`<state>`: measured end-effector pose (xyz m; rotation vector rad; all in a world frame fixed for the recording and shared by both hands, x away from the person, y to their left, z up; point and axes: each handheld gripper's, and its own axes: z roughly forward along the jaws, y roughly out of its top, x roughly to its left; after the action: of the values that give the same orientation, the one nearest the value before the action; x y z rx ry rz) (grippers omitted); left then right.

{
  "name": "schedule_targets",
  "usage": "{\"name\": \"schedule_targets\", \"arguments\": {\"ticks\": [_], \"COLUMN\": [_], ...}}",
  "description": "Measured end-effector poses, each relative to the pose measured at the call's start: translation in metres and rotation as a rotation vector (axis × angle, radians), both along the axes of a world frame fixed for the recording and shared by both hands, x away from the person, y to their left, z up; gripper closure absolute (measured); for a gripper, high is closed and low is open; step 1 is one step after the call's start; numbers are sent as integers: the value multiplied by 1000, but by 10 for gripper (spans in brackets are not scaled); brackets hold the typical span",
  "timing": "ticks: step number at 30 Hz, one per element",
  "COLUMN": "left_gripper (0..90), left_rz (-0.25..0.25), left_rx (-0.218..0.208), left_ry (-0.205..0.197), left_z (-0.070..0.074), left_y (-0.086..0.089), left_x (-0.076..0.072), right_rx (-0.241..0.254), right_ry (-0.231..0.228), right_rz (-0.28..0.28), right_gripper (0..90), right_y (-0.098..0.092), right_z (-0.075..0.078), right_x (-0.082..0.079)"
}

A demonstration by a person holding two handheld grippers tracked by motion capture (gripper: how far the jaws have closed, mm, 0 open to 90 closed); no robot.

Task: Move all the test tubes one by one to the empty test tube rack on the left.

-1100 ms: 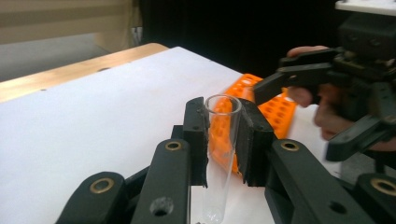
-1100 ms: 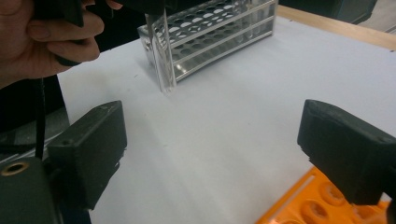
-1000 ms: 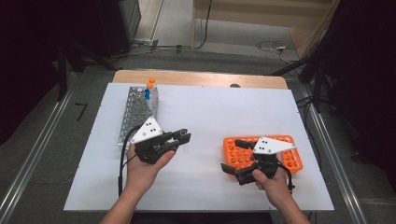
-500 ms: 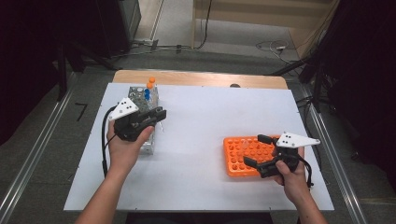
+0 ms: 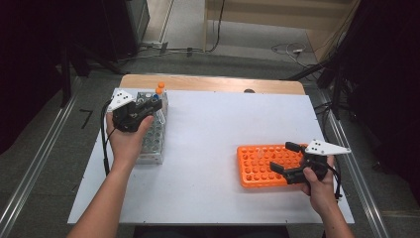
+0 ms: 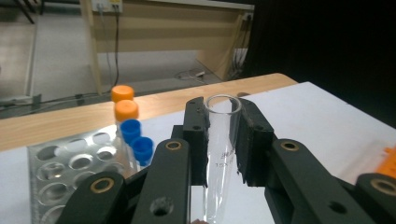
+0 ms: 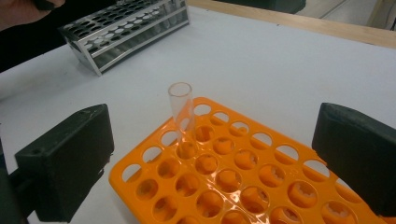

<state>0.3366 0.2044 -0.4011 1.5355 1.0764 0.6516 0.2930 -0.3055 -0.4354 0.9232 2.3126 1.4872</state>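
Left gripper point(image 6: 219, 140): jaws clamped on a clear glass tube point(image 6: 220, 154), held upright, open mouth on top, pads pressing it from both sides. In the high view this gripper point(image 5: 141, 110) sits over the metal rack point(image 5: 151, 144) at the far left of the bench point(image 5: 208, 129). Metal rack is mostly empty holes; two orange-capped tubes point(image 6: 125, 105) and two blue-capped tubes point(image 6: 136, 137) stand at its far end, just left of the jaws in the left gripper view.

Right gripper point(image 7: 212, 163): jaws wide open, nothing between the pads, nothing held. It hovers at the near right edge of the orange rack point(image 7: 243, 182), jaws pointing left across it in the high view point(image 5: 285, 163). A second clear tube point(image 7: 182, 119), no cap, stands slightly tilted in a hole near the orange rack's far corner, between the open jaws in the right gripper view but well beyond them, not touched. Rest of the orange rack's holes show empty.

Orange rack point(image 5: 262, 163) lies on the right half of the white bench, metal rack on the left, well apart. Wooden strip point(image 5: 213, 83) runs along the bench's far edge.
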Motion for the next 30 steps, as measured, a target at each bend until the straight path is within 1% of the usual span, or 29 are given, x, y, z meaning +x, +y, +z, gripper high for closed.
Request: {"name": "schedule_targets", "arguments": {"ticks": [3,4,7,11,13,16,20,26,30], "left_gripper": [764,765,765,764,764,764,763,762,759], "left_rz": [36,46,65,83,89,91,105,125,118], "left_rx": [10,14,16,33,31,34,43,70,95], "left_ry": [-4,-5,-7,-9,-13,-7,-1,23,40], "left_z": [-2,-3,-7,-11,-12,-14,-17,-25,-29], "left_y": [2,3,4,3,3,2,1,-1,-3], "left_x": [6,7,12,17,19,20,21,22,22], "right_rx": [1,2,6,13,11,12,13,13,6], "right_ry": [7,3,7,11,10,10,11,14,13], "right_rz": [-5,-5,-7,-12,-13,-13,-15,-19,-17], "right_gripper": [0,0,0,0,0,0,0,0,0], "right_y": [-2,-2,-4,-4,-5,-5,-5,-5,-3], "right_z": [-2,-2,-3,-4,-4,-5,-5,-5,-6], "right_x": [1,1,2,2,2,3,3,2,2]}}
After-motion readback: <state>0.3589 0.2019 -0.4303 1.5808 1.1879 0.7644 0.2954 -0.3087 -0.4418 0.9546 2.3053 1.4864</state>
